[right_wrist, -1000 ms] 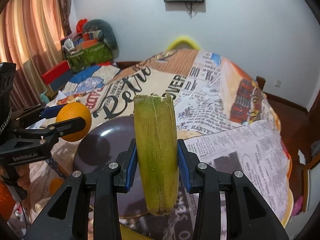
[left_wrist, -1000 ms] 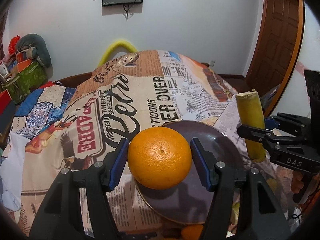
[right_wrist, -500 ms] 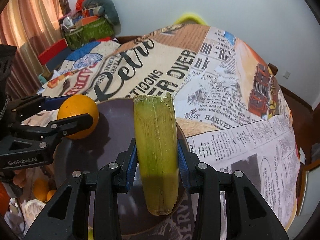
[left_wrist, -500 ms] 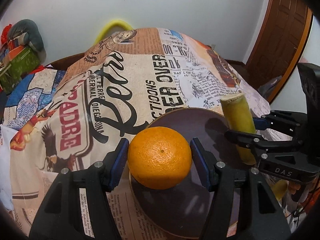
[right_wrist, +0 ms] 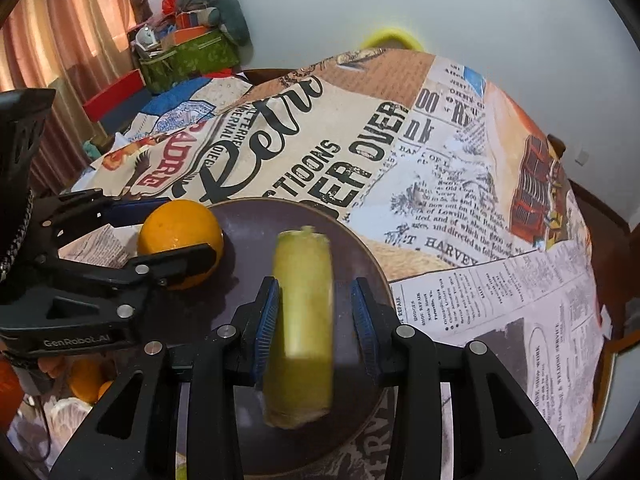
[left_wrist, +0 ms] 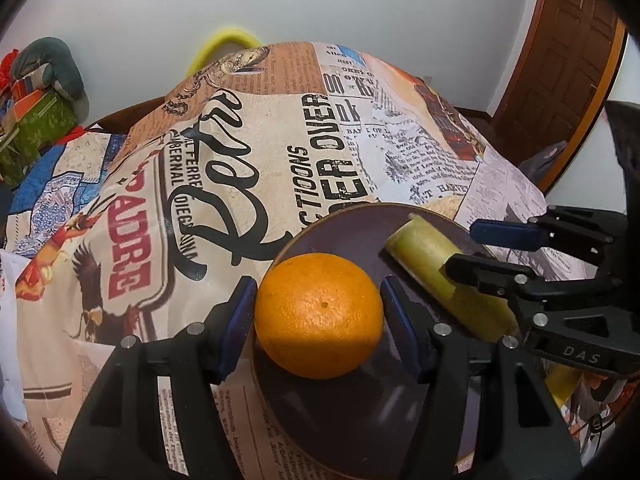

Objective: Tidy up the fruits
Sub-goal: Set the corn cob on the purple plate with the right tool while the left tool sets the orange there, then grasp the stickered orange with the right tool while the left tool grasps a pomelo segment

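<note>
An orange (left_wrist: 319, 315) sits between the blue pads of my left gripper (left_wrist: 318, 292), which is shut on it just above the left part of a dark round plate (left_wrist: 352, 236). In the right wrist view the orange (right_wrist: 176, 236) and the left gripper (right_wrist: 182, 228) show at the left over the plate (right_wrist: 248, 232). A yellow-green cane piece (right_wrist: 304, 320) lies blurred between the jaws of my right gripper (right_wrist: 314, 286). It touches the left pad, with a gap at the right pad. From the left wrist it leans across the plate, the cane piece (left_wrist: 432, 256) under my right gripper (left_wrist: 464, 244).
A newspaper-print cloth (left_wrist: 280, 140) covers the round table. More oranges (right_wrist: 86, 380) lie low at the left, off the table's edge. A yellow chair back (left_wrist: 224, 44) stands behind the table, a green box with clutter (right_wrist: 188, 56) at the far left, a wooden door (left_wrist: 560, 60) at the right.
Both grippers sank toward the plate. The cane piece, upright and clamped before, now leans away and looks smaller and blurred, loose from the right pad. The orange stays clamped.
</note>
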The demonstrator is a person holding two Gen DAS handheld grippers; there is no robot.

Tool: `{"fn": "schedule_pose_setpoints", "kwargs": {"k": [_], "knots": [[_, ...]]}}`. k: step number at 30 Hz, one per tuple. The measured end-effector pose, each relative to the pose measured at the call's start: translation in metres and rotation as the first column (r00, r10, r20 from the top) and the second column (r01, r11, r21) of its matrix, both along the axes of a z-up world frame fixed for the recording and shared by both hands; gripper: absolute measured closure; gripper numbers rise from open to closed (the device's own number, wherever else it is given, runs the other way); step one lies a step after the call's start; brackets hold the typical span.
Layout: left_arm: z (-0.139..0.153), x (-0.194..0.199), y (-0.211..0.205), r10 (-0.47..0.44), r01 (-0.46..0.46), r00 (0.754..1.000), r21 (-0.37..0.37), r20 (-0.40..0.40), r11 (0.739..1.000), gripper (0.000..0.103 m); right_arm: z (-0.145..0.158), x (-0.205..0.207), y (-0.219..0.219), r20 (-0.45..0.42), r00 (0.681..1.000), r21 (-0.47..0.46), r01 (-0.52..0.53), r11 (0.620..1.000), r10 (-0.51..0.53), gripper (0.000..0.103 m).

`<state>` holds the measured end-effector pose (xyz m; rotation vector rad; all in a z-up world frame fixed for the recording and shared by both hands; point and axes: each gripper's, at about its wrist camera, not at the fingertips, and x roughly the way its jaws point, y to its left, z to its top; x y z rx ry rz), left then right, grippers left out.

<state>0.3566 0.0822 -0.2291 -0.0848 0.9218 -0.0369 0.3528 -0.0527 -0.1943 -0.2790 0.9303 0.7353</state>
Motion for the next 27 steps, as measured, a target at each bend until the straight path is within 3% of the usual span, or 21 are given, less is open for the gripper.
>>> {"fn": "schedule_pose_setpoints", "kwargs": {"k": [10, 22, 27], "knots": [[0.036, -0.023, 0.002, 0.015, -0.015, 0.997, 0.002, 0.075, 1.000, 0.040, 0.020, -0.022, -0.020, 0.052, 0.999, 0.011, 0.015, 1.000, -0.015, 0.065], [0.061, -0.089, -0.006, 0.007, -0.011, 0.995, 0.050, 0.096, 0.999, 0.039, 0.046, -0.070, -0.059, 0.096, 0.994, 0.052, 0.044, 0.998, -0.049, 0.061], [0.063, -0.122, -0.015, -0.004, -0.002, 0.995, 0.060, 0.097, 0.998, 0.035, 0.054, -0.095, -0.077, 0.118, 0.989, 0.082, 0.079, 0.994, -0.089, 0.048]]}}
